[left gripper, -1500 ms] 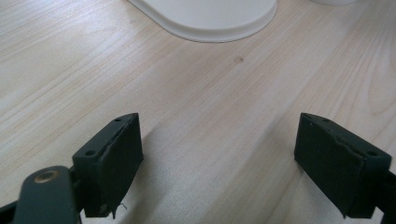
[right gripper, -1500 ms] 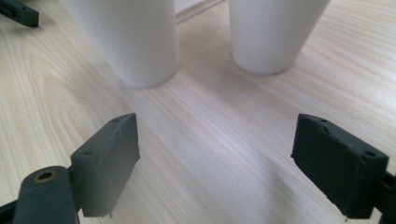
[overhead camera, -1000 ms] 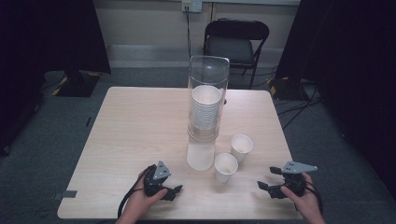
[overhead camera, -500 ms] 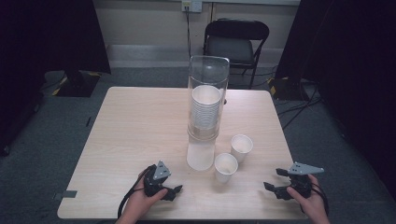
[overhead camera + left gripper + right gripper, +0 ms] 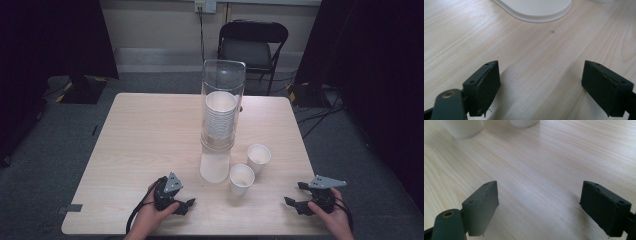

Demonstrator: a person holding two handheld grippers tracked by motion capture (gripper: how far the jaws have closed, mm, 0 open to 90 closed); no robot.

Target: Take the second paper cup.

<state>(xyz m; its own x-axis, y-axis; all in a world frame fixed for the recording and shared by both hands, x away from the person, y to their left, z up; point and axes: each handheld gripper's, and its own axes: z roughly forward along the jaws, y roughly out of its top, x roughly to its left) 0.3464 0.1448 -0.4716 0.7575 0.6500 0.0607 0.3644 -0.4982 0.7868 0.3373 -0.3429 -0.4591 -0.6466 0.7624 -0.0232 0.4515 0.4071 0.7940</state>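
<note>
Grippers, left [image 5: 189,203] and right [image 5: 292,195], rest open-jawed near table [image 5: 145,135] front edge.

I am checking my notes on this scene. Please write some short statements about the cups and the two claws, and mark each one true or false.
1. Two single paper cups stand upright on the table, right of the dispenser. True.
2. The left claw holds a cup. False: its jaws stand apart over bare wood with nothing between them.
3. A stack of cups sits inside the clear tube. True.
4. The right claw is shut on a cup. False: its jaws are open and empty, and the cups stand farther off.
5. The chair stands on the table. False: it stands on the floor beyond the table.
</note>
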